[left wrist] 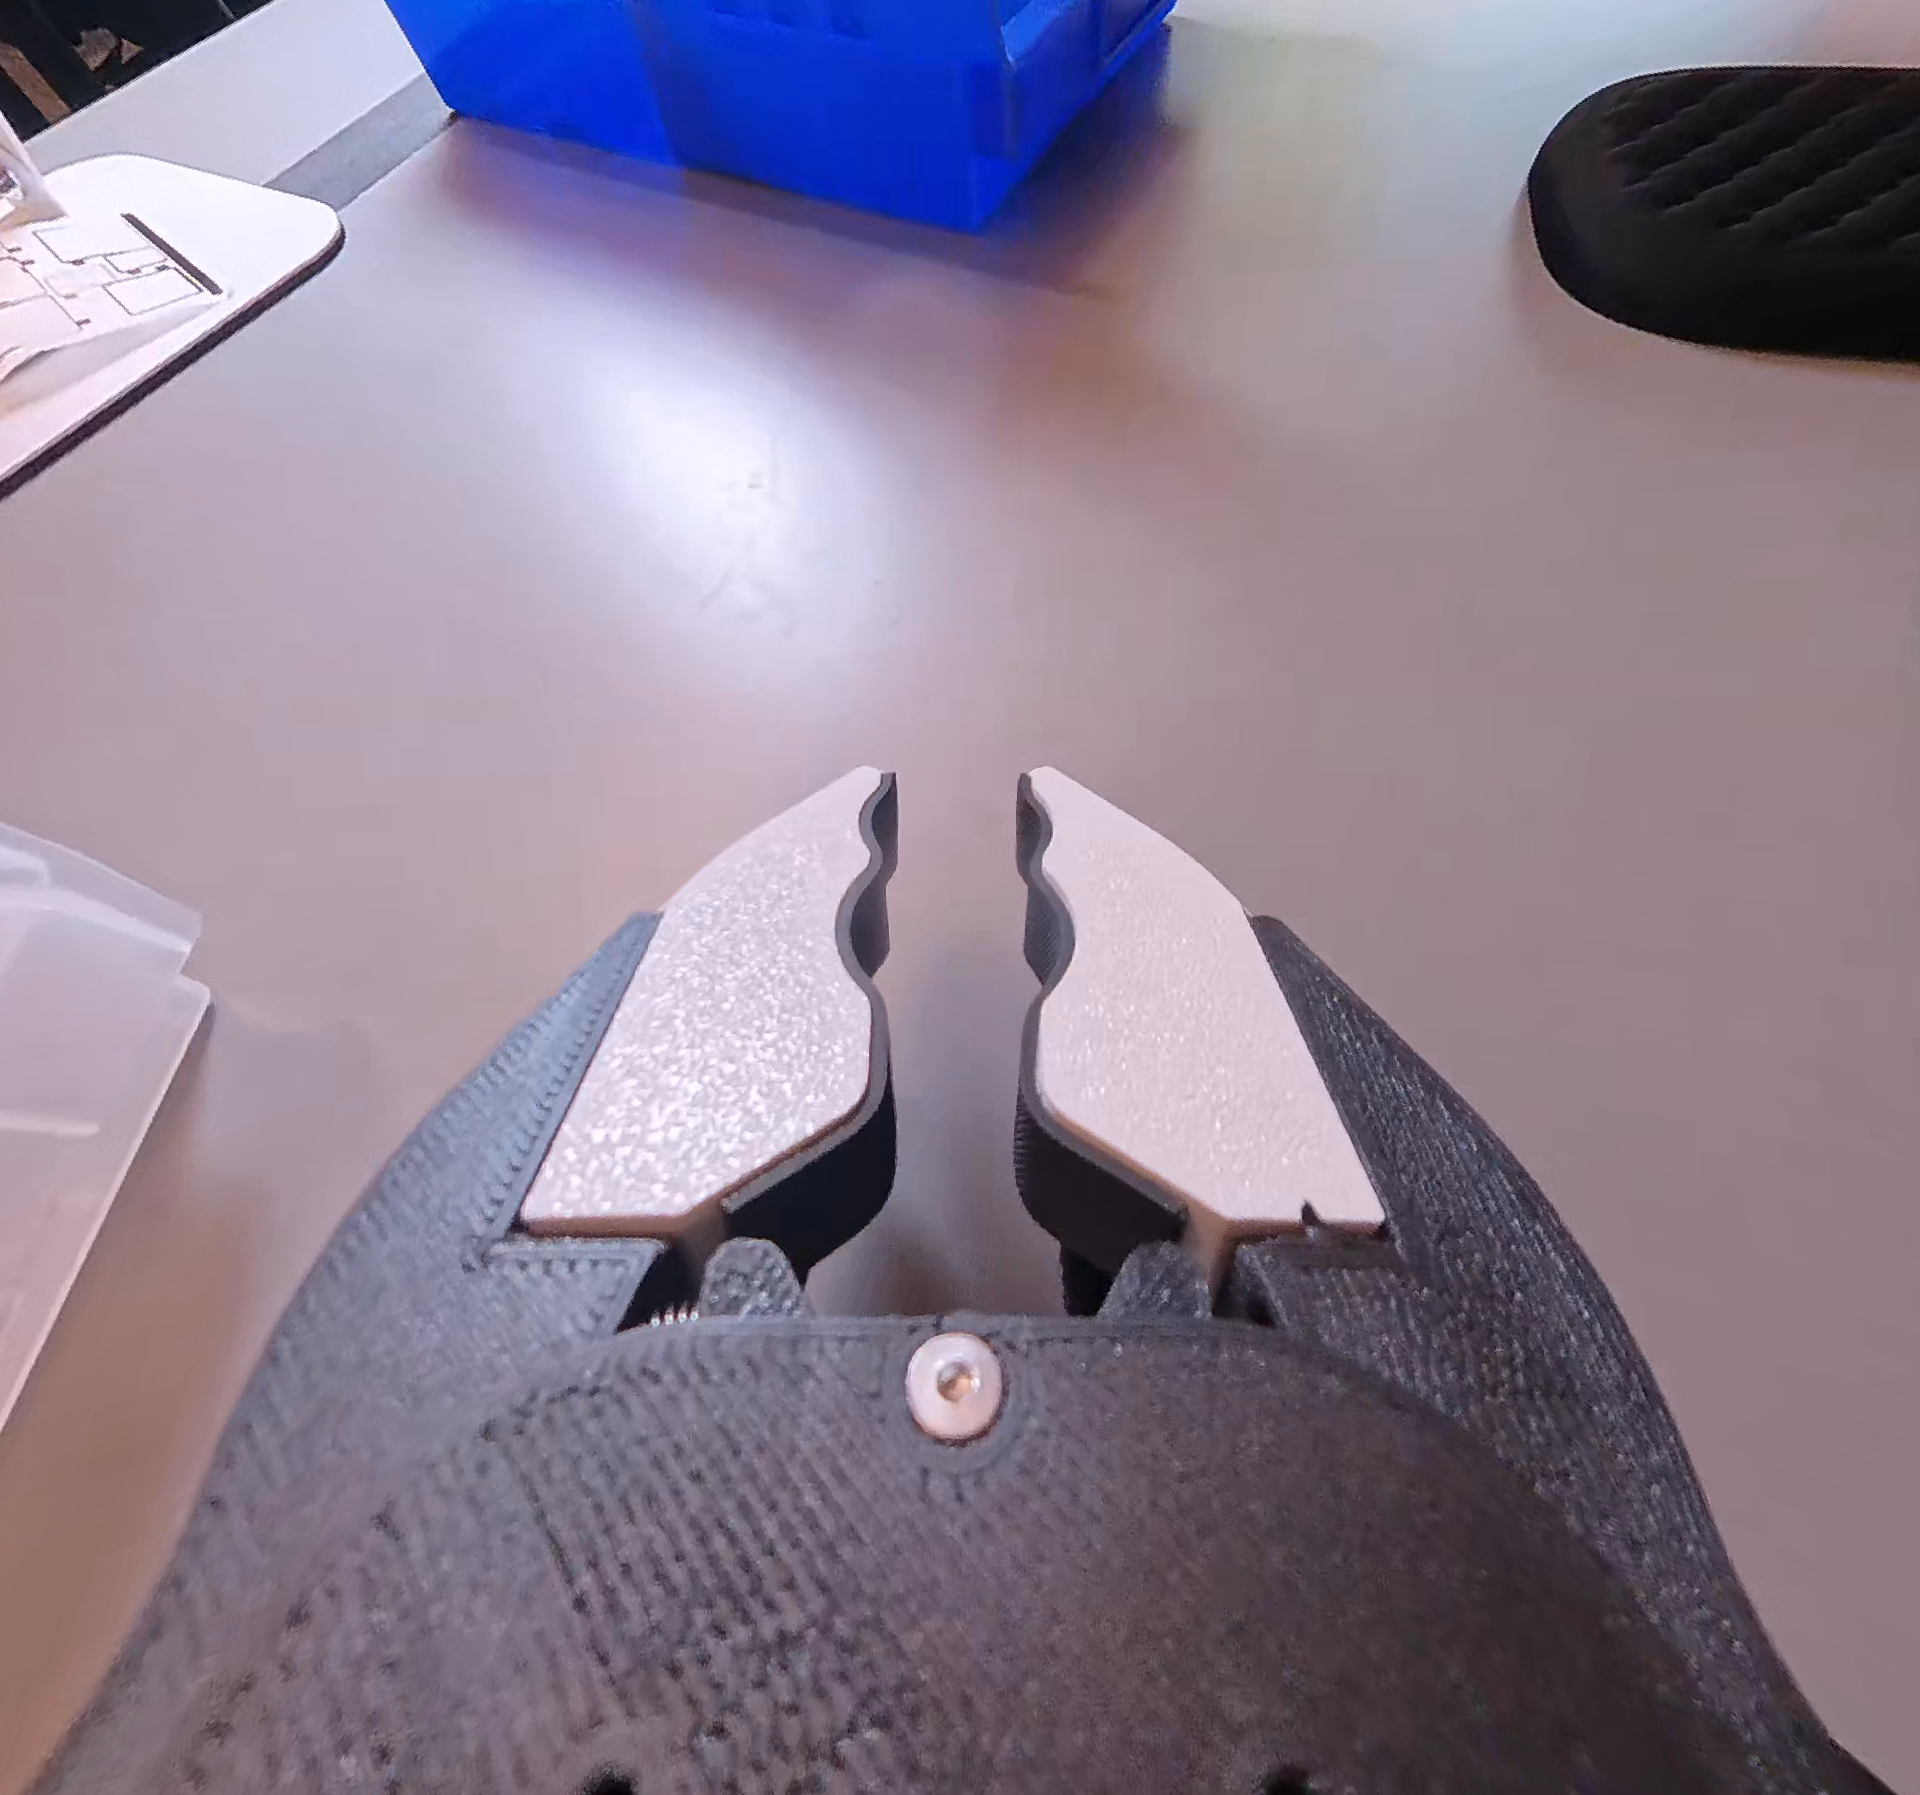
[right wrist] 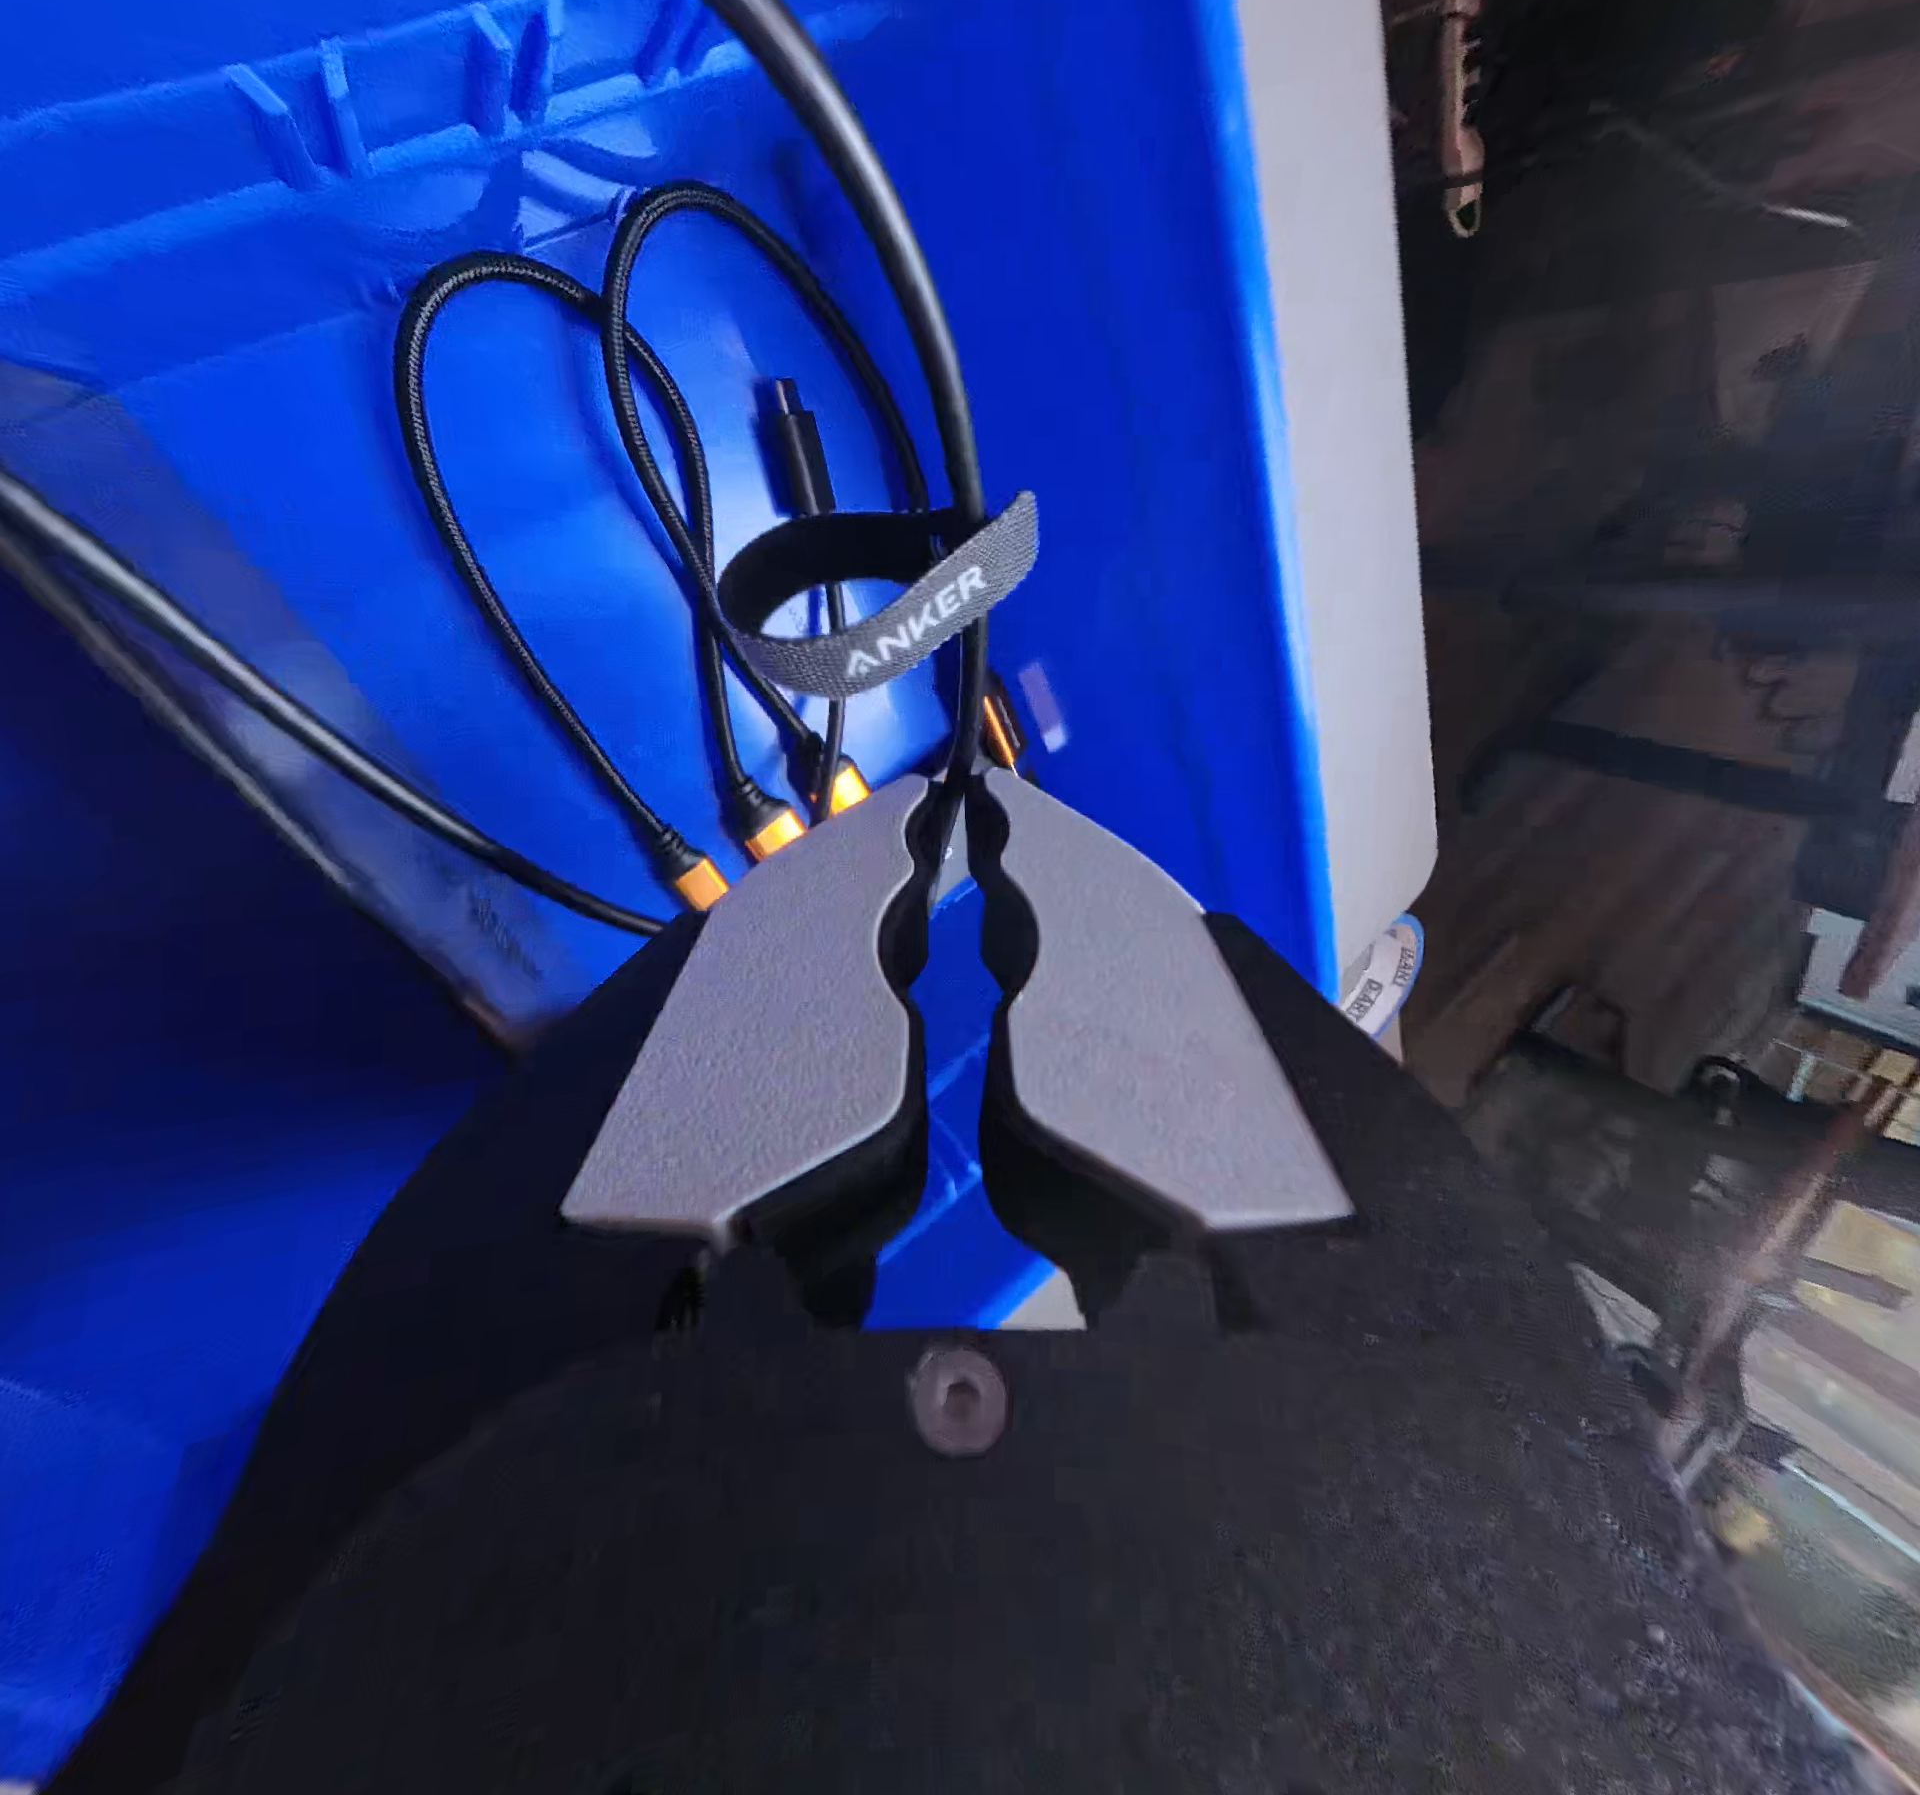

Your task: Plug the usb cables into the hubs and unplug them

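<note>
In the right wrist view my right gripper (right wrist: 951, 787) reaches into a blue bin (right wrist: 1132, 291). Its jaws are nearly closed on a small grey hub (right wrist: 950, 867), mostly hidden under the fingers. A smooth black cable (right wrist: 831, 114) leaves the fingertips and arcs up to the left. Several braided black cables (right wrist: 468, 519) with orange plugs (right wrist: 774, 831) run in beside the left finger, and one more orange plug (right wrist: 1001, 729) shows on the right. A grey velcro strap (right wrist: 894, 633) loops around the cables near a loose black plug (right wrist: 798, 441). My left gripper (left wrist: 956, 787) is open and empty above the grey table (left wrist: 520, 654).
In the left wrist view the blue bin (left wrist: 748, 52) stands at the far end of the table. A black padded rest (left wrist: 1745, 207) lies at the right, a white pad with paper (left wrist: 135, 291) at the far left, and a clear plastic piece (left wrist: 73, 1039) at the near left. The grippers' ends are close to 45 centimetres from one another.
</note>
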{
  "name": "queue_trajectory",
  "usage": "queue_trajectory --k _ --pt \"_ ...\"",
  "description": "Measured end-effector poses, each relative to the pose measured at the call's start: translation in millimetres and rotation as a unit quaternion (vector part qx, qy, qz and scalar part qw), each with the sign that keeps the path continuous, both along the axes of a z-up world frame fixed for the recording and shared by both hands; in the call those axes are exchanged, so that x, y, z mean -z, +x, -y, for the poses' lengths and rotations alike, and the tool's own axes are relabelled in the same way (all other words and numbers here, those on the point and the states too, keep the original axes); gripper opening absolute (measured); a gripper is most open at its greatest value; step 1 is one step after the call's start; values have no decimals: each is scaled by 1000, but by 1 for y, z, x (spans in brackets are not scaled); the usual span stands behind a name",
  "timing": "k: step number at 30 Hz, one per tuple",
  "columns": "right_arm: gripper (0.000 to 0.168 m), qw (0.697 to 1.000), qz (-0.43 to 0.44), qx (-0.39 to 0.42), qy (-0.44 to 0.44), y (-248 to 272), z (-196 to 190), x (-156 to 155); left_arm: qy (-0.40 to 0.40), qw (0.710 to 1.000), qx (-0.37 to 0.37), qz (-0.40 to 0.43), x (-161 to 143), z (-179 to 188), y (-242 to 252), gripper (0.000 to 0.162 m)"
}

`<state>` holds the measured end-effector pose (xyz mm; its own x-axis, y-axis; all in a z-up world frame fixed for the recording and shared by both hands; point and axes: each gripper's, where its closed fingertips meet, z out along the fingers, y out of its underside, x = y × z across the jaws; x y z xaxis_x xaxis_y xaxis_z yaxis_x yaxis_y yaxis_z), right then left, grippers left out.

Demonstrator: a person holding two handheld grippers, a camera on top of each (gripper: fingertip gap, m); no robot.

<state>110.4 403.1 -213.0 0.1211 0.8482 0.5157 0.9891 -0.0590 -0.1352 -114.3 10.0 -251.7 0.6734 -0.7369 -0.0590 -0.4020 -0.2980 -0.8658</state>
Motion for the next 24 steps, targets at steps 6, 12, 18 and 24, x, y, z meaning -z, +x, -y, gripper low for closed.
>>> queue_trajectory --k 6,12,18,24 --pt "4 978 208 5 26 29 -28 42 -8 1000 3 -4 4 1 -2 21" --pt "46 997 71 26 -4 16 -21 22 -5 1000 6 -10 3 2 -2 21" --pt "64 974 -227 9 -9 -19 10 -63 8 1000 -7 -2 -5 -2 -5 22" --pt "65 927 -374 -8 -4 -9 85 -119 92 991 -94 17 -61 -22 -46 23"
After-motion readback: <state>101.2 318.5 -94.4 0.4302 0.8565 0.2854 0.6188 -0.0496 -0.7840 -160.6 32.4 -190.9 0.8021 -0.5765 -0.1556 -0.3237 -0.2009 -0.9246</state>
